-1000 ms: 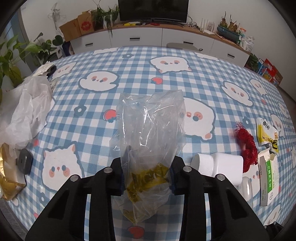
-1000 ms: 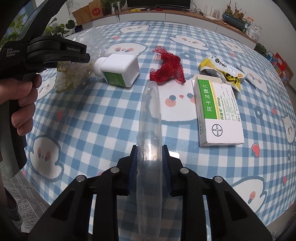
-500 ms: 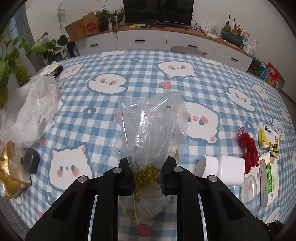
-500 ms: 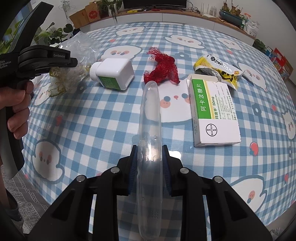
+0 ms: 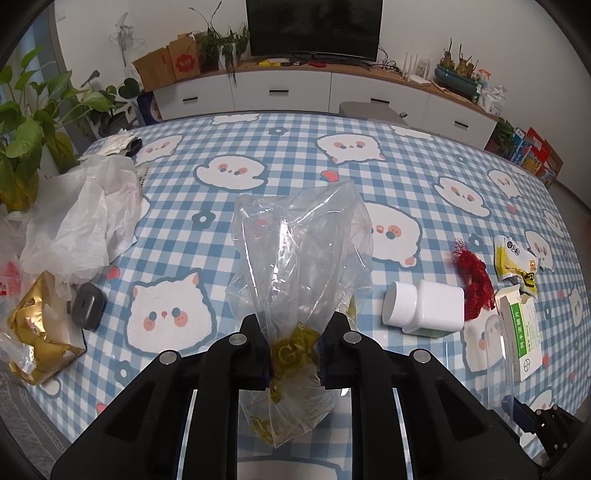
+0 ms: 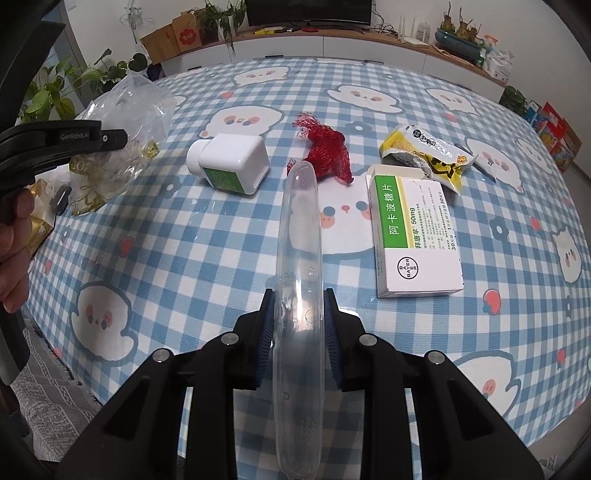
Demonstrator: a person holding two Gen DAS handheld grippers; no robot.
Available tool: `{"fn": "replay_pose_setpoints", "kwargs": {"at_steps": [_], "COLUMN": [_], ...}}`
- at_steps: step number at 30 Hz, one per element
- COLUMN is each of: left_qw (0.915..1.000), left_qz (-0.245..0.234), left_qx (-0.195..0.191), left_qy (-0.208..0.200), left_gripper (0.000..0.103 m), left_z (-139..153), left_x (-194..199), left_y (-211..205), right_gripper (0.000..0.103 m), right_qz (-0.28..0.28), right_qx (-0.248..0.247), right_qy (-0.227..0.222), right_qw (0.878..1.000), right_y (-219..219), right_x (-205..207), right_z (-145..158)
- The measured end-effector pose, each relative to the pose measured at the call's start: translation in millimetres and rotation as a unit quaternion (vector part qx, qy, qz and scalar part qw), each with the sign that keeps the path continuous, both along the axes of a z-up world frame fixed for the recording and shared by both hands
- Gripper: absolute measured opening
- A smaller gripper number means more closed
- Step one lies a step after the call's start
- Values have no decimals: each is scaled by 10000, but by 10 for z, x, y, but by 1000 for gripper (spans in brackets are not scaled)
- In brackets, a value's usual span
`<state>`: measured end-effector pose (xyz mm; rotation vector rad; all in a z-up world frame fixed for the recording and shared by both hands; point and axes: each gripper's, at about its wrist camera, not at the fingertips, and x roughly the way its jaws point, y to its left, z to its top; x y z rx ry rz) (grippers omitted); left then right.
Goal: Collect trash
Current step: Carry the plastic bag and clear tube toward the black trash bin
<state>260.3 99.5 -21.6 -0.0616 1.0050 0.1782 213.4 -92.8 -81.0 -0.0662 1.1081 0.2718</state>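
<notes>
Left gripper (image 5: 295,354): my fingers pinch the clear plastic bag (image 5: 299,266), which stands up between them above the table (image 5: 280,147).
Right gripper (image 6: 298,325): clamped on a clear plastic tray (image 6: 299,280), held edge-on.
Loose trash: white bottle (image 6: 231,162), red mesh (image 6: 327,151), medicine box (image 6: 413,232) and yellow wrapper (image 6: 424,151) lie beyond my right fingertips.

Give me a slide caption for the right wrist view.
Right tongs grip a clear plastic tray edge-on above the blue checked tablecloth.

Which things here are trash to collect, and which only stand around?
Trash, by appearance: clear plastic bag in left gripper; clear plastic tray in right gripper; white bottle; red net; medicine box; yellow wrapper.

Lying about: potted plant; television.
</notes>
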Motion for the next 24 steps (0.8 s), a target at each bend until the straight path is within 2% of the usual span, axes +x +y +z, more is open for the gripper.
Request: {"fn": "replay_pose_setpoints", "kwargs": {"at_steps": [16,24], "left_qw": [9994,9994], "left_qz": [175,103], "left_qx": [-314,-310], "left_qy": [-1,-58], "left_gripper": [16,16], "left_z": [20,92], "left_x": [-682,-932], "left_y": [-69,-296], "right_gripper": [24,25], "right_qz": [79,21], "right_qx": [47,116], "right_qy": [-258,-299], "right_qw": [9996,9995], "right_y": [-1,-67], "right_x": [-141,-186], "right_z": [252,332]}}
